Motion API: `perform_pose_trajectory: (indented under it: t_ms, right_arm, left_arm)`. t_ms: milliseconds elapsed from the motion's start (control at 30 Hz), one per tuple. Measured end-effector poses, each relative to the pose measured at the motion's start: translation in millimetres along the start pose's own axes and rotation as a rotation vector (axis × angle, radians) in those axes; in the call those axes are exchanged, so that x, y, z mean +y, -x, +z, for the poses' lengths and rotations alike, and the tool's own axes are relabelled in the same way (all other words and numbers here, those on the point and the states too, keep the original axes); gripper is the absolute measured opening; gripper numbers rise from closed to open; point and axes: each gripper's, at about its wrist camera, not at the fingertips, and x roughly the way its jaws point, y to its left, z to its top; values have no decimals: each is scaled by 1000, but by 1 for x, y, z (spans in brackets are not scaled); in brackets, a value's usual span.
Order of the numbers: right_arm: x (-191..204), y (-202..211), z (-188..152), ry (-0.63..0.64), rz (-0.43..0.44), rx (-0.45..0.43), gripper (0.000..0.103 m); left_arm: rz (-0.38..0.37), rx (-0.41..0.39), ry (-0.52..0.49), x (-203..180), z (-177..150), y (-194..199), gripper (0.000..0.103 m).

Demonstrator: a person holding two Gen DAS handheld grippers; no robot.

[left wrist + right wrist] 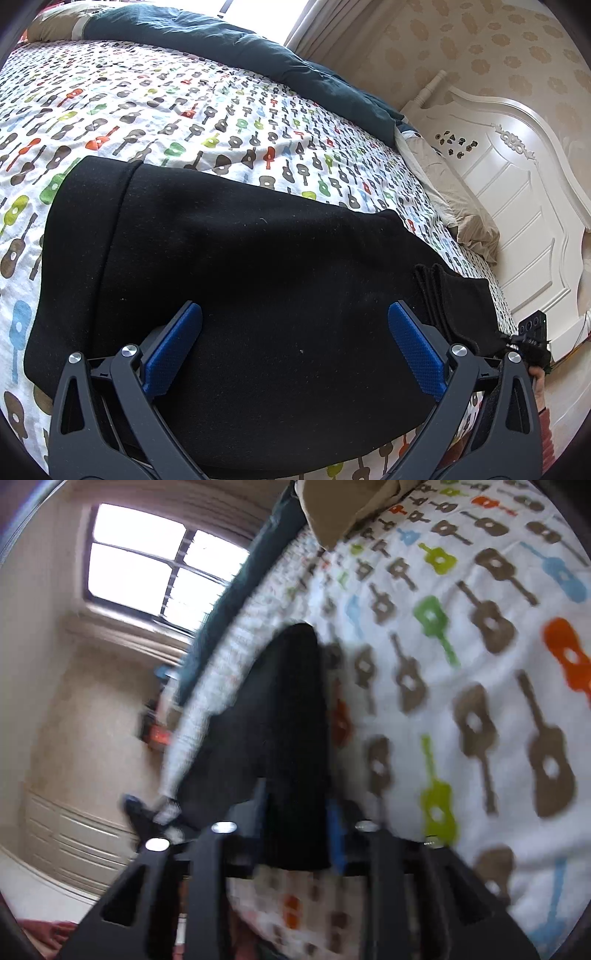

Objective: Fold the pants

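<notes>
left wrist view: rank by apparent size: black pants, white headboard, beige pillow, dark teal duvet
1. black pants, but nearest the camera, so inflated.
2-3. dark teal duvet and white headboard look similar in area; both are cut off or far away, so they stay unranked.
4. beige pillow, clearly smallest.

1. Left gripper (294,334), low in frame: blue pads (171,350) spread wide, nothing pinched.
2. Right gripper (299,819), bottom centre: jaws narrowed, clamped on black pants (288,709).

no readable text, labels, brands or numbers in either view, only guitar-print sheet (229,110)
</notes>
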Motion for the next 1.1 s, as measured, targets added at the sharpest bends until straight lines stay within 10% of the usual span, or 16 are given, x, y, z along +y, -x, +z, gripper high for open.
perform_pose_trajectory:
  t_ms: [167, 300, 400, 767, 1100]
  right_arm:
    - [-3, 11, 3, -31, 0, -17, 31]
    - [14, 54, 4, -43, -108, -247, 33]
    - [50, 55, 1, -1, 21, -310, 34]
    - [157, -138, -47, 173, 277, 177, 34]
    - [150, -180, -57, 109, 257, 263, 34]
  left_arm:
    - [-2, 1, 3, 0, 0, 0, 100]
    - [-2, -1, 1, -1, 0, 0, 100]
    - [4, -1, -8, -2, 0, 0, 100]
    - [-19, 2, 12, 1, 1, 2, 100]
    - [-62, 1, 4, 3, 1, 12, 100]
